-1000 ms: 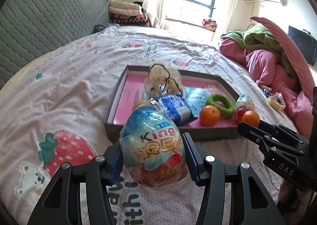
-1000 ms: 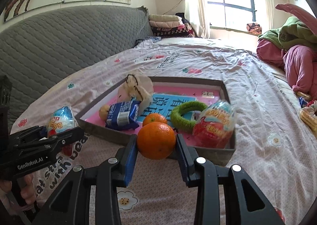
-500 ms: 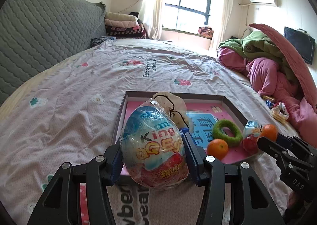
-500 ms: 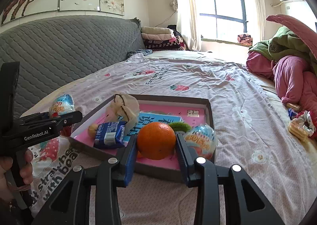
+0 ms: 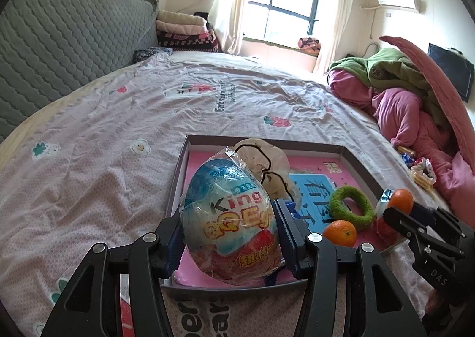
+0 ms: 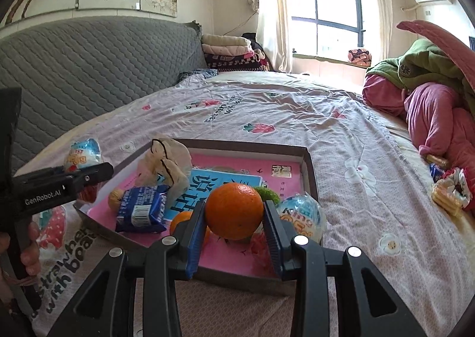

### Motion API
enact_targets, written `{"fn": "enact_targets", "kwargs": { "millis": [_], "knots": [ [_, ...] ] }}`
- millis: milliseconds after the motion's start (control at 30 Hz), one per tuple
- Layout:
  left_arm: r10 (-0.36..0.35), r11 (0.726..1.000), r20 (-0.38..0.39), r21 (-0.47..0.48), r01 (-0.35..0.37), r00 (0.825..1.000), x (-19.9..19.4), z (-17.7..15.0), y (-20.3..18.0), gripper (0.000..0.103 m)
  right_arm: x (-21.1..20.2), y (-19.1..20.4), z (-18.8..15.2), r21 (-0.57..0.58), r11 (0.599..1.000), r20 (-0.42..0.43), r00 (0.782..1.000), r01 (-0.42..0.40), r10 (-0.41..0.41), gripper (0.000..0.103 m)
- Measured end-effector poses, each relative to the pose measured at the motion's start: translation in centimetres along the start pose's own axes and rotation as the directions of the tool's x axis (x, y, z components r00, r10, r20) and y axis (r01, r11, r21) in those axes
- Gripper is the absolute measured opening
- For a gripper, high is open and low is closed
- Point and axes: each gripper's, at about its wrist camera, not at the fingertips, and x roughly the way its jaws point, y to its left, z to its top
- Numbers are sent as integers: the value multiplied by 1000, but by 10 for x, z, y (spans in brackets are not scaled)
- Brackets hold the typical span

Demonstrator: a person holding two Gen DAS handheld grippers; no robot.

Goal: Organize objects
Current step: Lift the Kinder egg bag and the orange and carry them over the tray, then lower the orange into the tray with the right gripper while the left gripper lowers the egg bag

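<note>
Pink strawberry-print bedding (image 5: 118, 117) carries a shallow grey tray (image 5: 267, 141); left gripper (image 5: 230, 231) clamps a wrapped King surprise egg (image 5: 230, 224) over its near left corner, right gripper (image 6: 234, 218) grips an orange (image 6: 234, 210) above its near edge. Both loads look mid-delivery; next, lower each into bare tray floor, then release

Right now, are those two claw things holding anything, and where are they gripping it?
Yes, both. The left gripper pinches a wrapped toy egg across its two sides. The right gripper clamps an orange across its middle.
</note>
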Motion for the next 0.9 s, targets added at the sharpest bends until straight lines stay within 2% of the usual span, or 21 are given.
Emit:
{"fn": "enact_targets", "kwargs": {
  "millis": [200,900],
  "knots": [
    [-2,1000,-2,10,2,1000,5,2,-1,56,13,0,6,-27,999,-8,1000,20,-20,38],
    [-10,998,-50,68,13,999,23,-15,-19,56,21,7,-7,-36,999,-63,998,-15,13,38]
  ]
}}
